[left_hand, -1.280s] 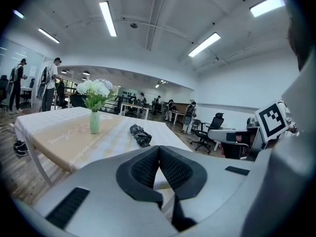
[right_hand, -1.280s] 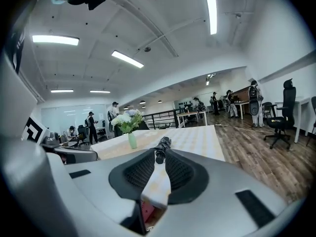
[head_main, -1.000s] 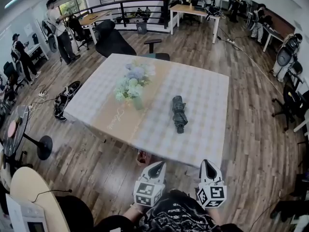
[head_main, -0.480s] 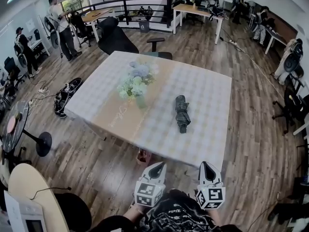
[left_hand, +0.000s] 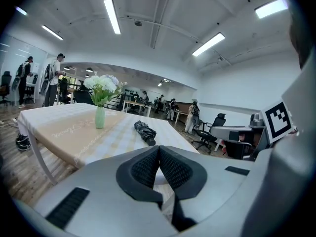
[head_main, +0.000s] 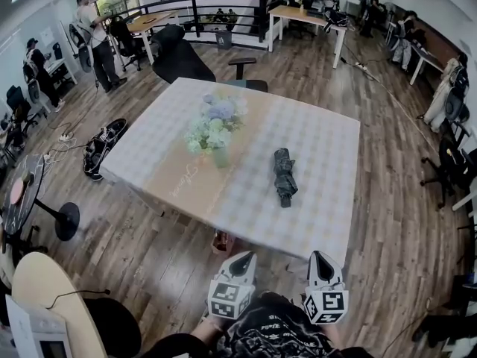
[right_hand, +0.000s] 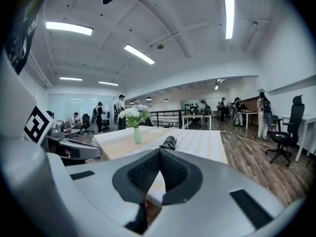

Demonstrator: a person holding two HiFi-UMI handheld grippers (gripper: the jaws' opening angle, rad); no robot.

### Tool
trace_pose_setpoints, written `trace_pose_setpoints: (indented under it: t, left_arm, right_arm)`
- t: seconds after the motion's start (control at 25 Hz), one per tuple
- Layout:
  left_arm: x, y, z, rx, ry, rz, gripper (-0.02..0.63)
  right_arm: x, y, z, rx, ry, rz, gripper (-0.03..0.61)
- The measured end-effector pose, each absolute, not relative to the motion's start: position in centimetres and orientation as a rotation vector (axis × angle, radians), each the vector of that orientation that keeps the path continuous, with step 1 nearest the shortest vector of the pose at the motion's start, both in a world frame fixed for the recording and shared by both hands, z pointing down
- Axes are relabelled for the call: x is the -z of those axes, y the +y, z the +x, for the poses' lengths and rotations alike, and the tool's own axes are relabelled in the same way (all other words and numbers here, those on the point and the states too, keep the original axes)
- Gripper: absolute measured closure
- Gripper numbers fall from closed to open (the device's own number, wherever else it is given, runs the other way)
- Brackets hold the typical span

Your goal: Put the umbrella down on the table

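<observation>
Umbrella [head_main: 284, 176] lying well inside table [head_main: 328, 200] edges, vase [head_main: 221, 157] apart leftward

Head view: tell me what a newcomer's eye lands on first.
The big pale checked table fills the middle, with a vase of white and blue flowers standing near its centre. A folded dark umbrella lies flat on the table to the vase's right. At the bottom edge, the left gripper and right gripper hang short of the table, both shut and empty.

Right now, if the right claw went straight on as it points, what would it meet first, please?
Probably the near edge of the table, the folded umbrella lying beyond; depth is unclear.
</observation>
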State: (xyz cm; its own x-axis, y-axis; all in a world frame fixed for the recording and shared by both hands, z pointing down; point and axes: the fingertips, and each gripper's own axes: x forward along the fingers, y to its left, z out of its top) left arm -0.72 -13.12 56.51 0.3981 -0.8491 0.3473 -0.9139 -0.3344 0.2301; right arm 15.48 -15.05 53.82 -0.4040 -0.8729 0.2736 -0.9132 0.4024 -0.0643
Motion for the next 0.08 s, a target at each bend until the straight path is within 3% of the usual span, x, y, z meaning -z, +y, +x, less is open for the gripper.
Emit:
trace_pose_setpoints:
  t: [0.08]
  left_arm:
    - [-56.70, -13.17, -0.96, -0.234, -1.517, 2.274, 0.595]
  right_arm:
    - [-54.04, -15.05, 15.27, -0.306, -2.457, 1.590, 0.572]
